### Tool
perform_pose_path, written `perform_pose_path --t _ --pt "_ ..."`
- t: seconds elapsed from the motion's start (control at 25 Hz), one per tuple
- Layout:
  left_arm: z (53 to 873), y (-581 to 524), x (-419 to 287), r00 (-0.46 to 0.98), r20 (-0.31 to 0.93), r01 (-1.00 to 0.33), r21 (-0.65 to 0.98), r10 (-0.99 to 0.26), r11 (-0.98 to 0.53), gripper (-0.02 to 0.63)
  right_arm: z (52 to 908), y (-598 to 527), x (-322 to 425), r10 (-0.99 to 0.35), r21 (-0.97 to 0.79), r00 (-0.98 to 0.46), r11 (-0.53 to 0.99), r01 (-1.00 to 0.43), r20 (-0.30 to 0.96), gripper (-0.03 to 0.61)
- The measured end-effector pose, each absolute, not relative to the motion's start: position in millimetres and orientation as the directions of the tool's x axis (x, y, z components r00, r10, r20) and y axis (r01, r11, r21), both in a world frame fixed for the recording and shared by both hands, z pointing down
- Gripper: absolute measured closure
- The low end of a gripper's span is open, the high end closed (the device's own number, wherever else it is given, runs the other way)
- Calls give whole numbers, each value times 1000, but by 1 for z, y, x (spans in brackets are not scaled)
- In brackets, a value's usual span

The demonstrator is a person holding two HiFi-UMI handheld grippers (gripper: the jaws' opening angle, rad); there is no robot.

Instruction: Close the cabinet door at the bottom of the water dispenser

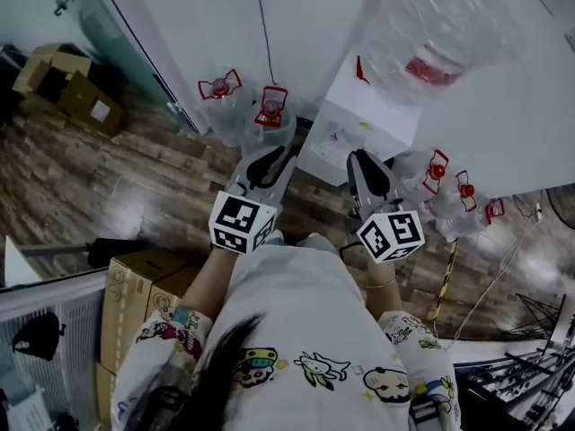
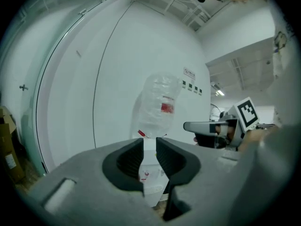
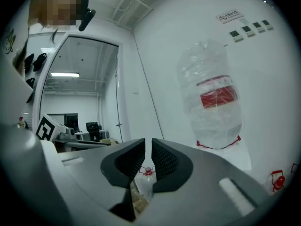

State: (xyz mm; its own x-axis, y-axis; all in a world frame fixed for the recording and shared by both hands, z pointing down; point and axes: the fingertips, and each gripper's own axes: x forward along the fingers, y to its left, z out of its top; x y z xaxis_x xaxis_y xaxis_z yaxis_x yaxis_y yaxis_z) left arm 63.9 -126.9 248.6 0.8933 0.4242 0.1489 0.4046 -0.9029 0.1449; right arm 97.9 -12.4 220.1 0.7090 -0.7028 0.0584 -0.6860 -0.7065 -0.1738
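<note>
The white water dispenser [image 1: 368,119] stands straight ahead of me against the wall, with a clear inverted bottle [image 1: 431,34] with a red label on top. Its bottom cabinet door is hidden in every view. Both grippers are held up side by side in front of it. My left gripper [image 1: 278,155] is open, and through its gap the dispenser's white body [image 2: 149,173] shows. My right gripper [image 1: 364,162] has its jaws nearly together with a thin slit between them. Nothing is between the pads of either gripper [image 2: 149,147] [image 3: 148,149].
Empty water bottles with red handles stand on the wooden floor left of the dispenser [image 1: 220,88] [image 1: 272,106] and right of it [image 1: 449,187]. Cardboard boxes sit at the far left [image 1: 63,83] and by my left side [image 1: 135,285]. A glass partition [image 2: 28,93] runs along the left.
</note>
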Motion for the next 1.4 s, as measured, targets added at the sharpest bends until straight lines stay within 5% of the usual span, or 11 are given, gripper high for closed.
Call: perform_pose_path --t 0.32,1.4 --pt "230 -147 27 923 127 346 147 364 -927 611 201 -12 69 -752 -139 659 -655 -742 23 569" --pt "257 -151 6 943 184 253 145 277 -957 612 239 1 54 -739 -122 664 -674 -729 117 569"
